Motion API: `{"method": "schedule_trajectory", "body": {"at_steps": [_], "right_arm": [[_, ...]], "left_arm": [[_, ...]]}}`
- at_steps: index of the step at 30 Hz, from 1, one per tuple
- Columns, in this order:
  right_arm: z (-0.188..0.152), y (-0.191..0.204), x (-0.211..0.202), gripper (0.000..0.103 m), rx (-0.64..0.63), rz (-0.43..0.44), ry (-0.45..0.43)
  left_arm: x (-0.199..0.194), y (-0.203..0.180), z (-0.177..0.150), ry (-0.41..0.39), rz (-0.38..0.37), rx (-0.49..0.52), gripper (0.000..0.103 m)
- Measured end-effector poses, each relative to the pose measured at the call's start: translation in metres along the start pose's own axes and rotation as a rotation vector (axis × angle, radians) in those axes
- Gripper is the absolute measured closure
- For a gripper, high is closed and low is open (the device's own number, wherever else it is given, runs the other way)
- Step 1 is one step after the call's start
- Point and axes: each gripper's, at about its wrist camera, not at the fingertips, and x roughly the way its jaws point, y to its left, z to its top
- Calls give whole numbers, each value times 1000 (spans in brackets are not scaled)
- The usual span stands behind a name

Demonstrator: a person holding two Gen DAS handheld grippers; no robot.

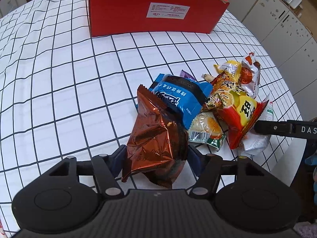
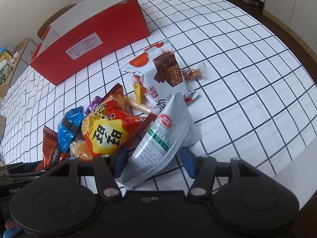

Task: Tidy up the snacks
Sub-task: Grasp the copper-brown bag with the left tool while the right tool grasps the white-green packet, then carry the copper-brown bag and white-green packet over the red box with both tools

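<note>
Left claw [image 1: 156,158] astride brown foil packet [image 1: 156,136], pads alongside

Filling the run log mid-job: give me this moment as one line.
left gripper: around copper foil packet | right gripper: around grey-white snack bag | red box: behind pile, no snack seen inside

"das" on right gripper arm [image 1: 285,128]

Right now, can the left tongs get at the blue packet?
Probably not yet: the left tongs have the copper foil packet between them, and the blue packet lies just beyond, overlapping its far edge.
</note>
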Motion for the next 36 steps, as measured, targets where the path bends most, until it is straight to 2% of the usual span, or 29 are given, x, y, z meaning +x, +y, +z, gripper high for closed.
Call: {"method": "schedule_trajectory", "body": {"at_steps": [4, 5, 8, 14, 21, 26, 30, 36], "right_arm": [[-1, -1, -3, 54, -5, 0, -12], [-1, -1, -3, 66, -2, 11, -12], [-3, -4, -5, 70, 2, 15, -14], [-8, -10, -12, 77, 21, 13, -35], [-17, -17, -31, 79, 35, 9, -75], [-22, -19, -50, 79, 35, 14, -126], [-23, -17, -65, 79, 20, 24, -163], [-21, -6, -82, 79, -40, 57, -192]], "left_arm": [[-3, 2, 0, -4, 7, -27, 46], [-4, 1, 0, -7, 14, -30, 50], [-6, 2, -1, -6, 31, -48, 57], [-17, 6, -5, -32, 49, -84, 58], [-35, 13, -16, -65, 56, -138, 58], [-53, 10, -24, -110, 105, -151, 58], [-67, 9, -26, -139, 74, -179, 58], [-86, -3, -21, -182, 56, -169, 58]]}}
